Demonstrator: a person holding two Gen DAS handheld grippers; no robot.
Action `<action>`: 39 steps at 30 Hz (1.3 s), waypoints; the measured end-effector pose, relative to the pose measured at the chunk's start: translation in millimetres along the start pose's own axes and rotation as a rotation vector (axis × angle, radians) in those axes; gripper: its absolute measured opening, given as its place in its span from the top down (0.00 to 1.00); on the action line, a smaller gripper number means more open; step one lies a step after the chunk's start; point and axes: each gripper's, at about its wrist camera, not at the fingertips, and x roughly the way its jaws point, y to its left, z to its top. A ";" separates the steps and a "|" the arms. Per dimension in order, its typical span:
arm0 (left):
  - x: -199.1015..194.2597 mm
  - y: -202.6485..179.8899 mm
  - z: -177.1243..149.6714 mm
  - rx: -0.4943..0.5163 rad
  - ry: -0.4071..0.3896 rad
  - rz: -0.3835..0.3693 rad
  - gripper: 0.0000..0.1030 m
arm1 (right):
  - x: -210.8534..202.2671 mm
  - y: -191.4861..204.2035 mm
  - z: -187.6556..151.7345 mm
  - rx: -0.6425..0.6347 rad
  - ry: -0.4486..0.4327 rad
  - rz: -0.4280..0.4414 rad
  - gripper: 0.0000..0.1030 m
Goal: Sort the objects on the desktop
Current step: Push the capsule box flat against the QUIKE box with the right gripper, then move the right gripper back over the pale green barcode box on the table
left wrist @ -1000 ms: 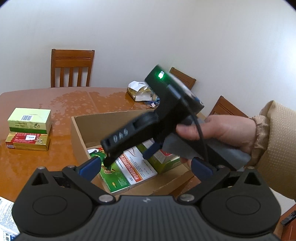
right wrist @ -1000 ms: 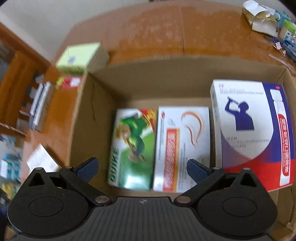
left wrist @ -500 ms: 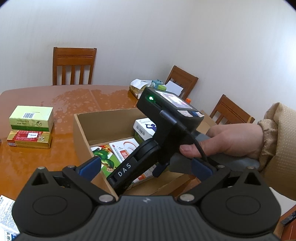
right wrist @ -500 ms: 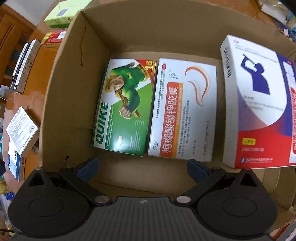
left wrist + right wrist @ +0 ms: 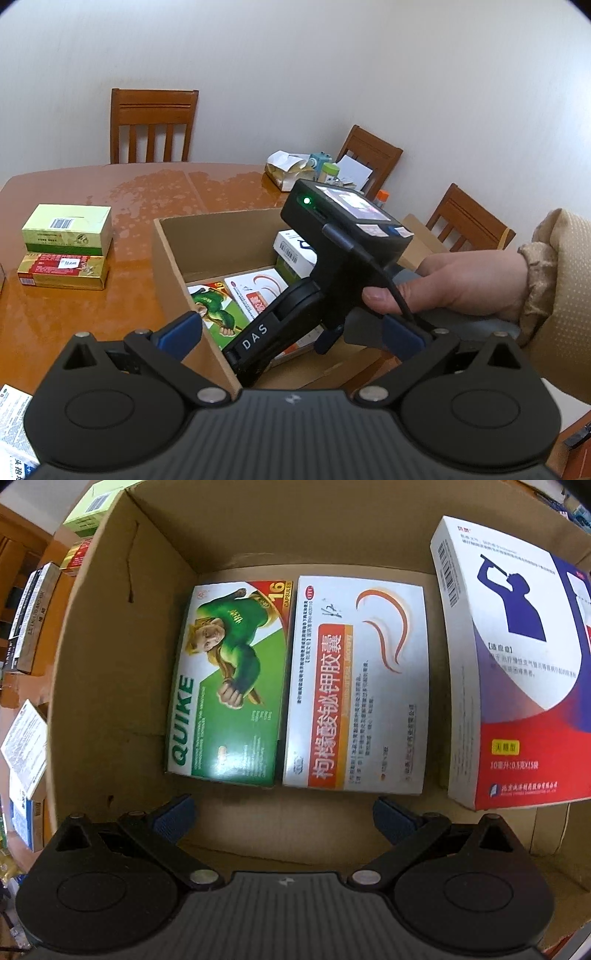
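The cardboard box (image 5: 110,635) sits open on the brown wooden surface (image 5: 110,295), and everything here is placed against it. Flat on its floor, toward its left wall, lies a green medicine carton (image 5: 229,686) printed "QUIKE" and "16 CAPSULES", with a muscular figure in a green shirt. Touching that carton's right edge lies a white carton (image 5: 354,686) with a red-orange band of Chinese characters and a curling red stroke. Nearer the box's right wall, and standing higher than those two, is a white, blue and red carton (image 5: 517,657) bearing a dark-blue silhouette of a person drinking, a barcode on its side, and "10" and "15" in small print on its red part. The right claw (image 5: 282,814) hovers over the near end of the box floor with its blue-padded fingers (image 5: 173,818) spread wide and nothing between them; in the left wrist view its black body reads "DAS" and shows a green light, gripped by a hand (image 5: 454,284) in a tan sleeve. The left claw (image 5: 291,332) is also spread wide and empty, at the box's near-left corner. Outside the box, beyond its left wall, a pale-green carton (image 5: 68,229) with a barcode is stacked on a red-and-gold carton (image 5: 62,271).
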 end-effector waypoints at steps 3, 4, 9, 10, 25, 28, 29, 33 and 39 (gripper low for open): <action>-0.2 0.9 0.1 -0.003 0.001 0.004 0.00 | -1.1 -4.0 -0.8 0.016 -0.015 0.006 0.00; -0.2 1.3 0.2 -0.003 0.001 0.005 0.00 | -0.6 -4.5 -0.5 0.020 -0.019 0.006 0.00; -0.1 2.0 -0.3 -0.006 0.001 0.006 0.00 | -2.2 -6.3 -0.5 0.040 -0.046 0.007 0.00; -0.5 1.8 -0.5 -0.006 0.000 0.004 0.00 | -3.1 -6.6 -0.5 0.044 -0.052 0.006 0.00; -18.7 4.4 -2.8 0.004 -0.060 -0.010 0.00 | -45.8 2.6 -42.0 0.066 -0.190 0.062 0.00; -25.8 6.6 -3.0 0.000 -0.072 0.008 0.00 | -69.5 4.3 -45.5 0.065 -0.243 0.052 0.00; -28.2 7.4 -2.9 -0.002 -0.077 0.015 0.00 | -77.0 2.2 -49.5 0.061 -0.265 0.042 0.00; -38.2 10.7 -0.4 -0.019 -0.091 0.056 0.00 | -99.9 7.8 -57.9 0.042 -0.356 0.021 0.00; -54.3 18.7 9.0 -0.040 -0.093 0.152 0.00 | -132.6 17.2 -61.6 -0.033 -0.557 0.052 0.00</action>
